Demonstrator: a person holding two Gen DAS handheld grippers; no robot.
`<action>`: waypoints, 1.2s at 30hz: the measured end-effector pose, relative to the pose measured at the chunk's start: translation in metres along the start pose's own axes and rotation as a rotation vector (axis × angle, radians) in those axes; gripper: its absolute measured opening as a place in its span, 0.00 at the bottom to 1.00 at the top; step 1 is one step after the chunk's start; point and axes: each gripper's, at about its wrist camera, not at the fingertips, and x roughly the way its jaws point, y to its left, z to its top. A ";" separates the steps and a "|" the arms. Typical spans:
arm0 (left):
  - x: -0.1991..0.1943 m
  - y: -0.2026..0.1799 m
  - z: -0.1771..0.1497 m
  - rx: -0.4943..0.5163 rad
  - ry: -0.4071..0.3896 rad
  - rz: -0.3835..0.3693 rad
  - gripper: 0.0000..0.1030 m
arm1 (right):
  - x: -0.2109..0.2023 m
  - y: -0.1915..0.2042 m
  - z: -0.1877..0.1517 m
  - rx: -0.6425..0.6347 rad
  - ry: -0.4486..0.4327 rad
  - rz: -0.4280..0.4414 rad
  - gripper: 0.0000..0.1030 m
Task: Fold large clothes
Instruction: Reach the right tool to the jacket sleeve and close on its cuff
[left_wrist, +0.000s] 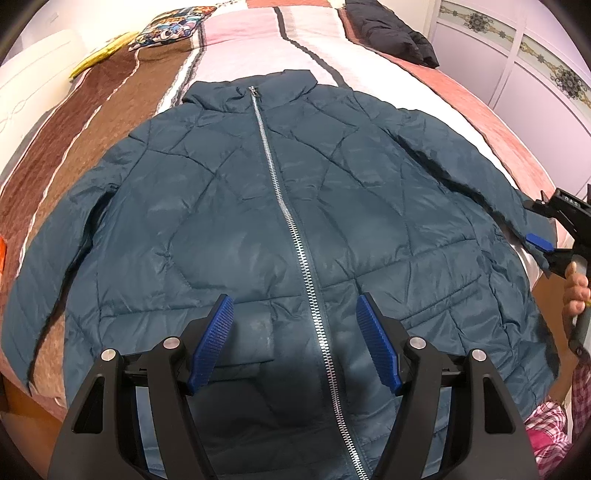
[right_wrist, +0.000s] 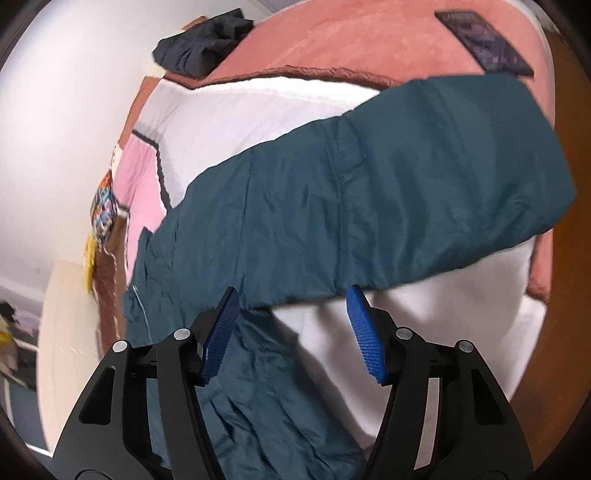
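Observation:
A teal quilted jacket (left_wrist: 258, 221) lies flat on the bed with its front up, silver zipper closed and both sleeves spread out. My left gripper (left_wrist: 294, 301) hovers open over the lower front, one pad on each side of the zipper, holding nothing. My right gripper (left_wrist: 541, 221) is at the cuff of the jacket's right sleeve (right_wrist: 369, 206). In the right wrist view that gripper (right_wrist: 293, 291) stands open; the sleeve's lower edge runs just past its fingertips and the pads do not press on it.
The bed wears a striped brown, pink and white blanket (left_wrist: 74, 129). A black garment (left_wrist: 391, 33) lies at the far end, near a patterned cushion (left_wrist: 170, 31). A dark flat card (right_wrist: 484, 40) sits near the bed's corner. A hand (left_wrist: 576, 291) holds the right gripper's handle.

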 end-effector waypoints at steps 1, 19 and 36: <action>0.000 0.001 0.000 -0.003 0.000 -0.001 0.66 | 0.005 -0.002 0.002 0.033 0.007 0.004 0.58; 0.000 0.021 -0.006 -0.057 0.000 -0.026 0.66 | -0.005 -0.055 -0.006 0.421 -0.036 0.044 0.38; 0.000 0.046 -0.014 -0.138 -0.001 -0.050 0.66 | -0.032 0.038 0.004 -0.174 -0.352 -0.238 0.06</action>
